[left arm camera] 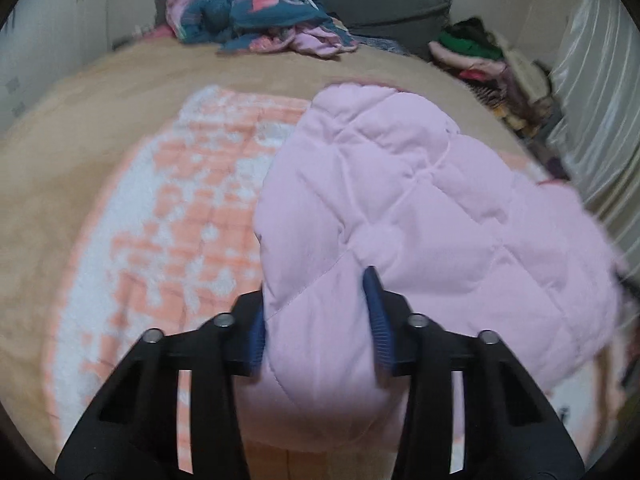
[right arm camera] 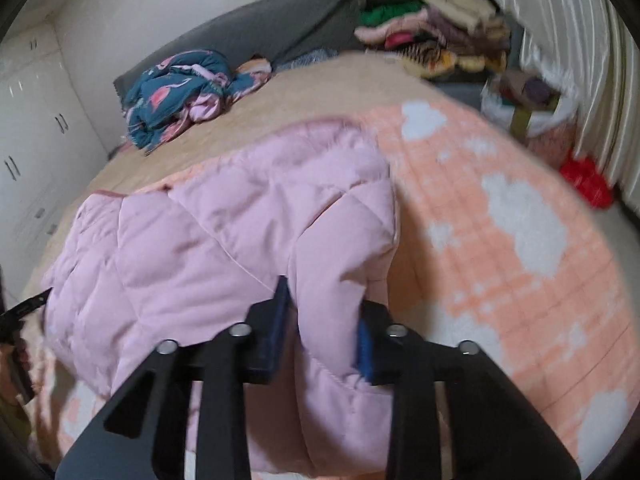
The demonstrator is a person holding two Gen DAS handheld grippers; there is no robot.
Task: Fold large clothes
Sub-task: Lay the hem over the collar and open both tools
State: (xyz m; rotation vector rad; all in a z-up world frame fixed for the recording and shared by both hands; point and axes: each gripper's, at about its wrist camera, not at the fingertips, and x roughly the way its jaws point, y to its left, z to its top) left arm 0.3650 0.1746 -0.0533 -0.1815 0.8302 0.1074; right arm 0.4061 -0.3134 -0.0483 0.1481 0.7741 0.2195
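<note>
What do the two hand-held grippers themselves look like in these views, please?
Both look alike. The left hand-held gripper and the right hand-held gripper have matte black, slotted finger linkages joined by round silver pins. The fingertips carry dark blue ribbed pads, as do the right ones. No cables, markings or sleeves show.

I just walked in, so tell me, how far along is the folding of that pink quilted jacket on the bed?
Early. Done: the pink quilted jacket lies on the peach blanket. In hand: the left gripper and right gripper each pinch a bunched part of it. Left: no neat fold shows yet, and the crumpled teal garment lies unfolded behind.
</note>
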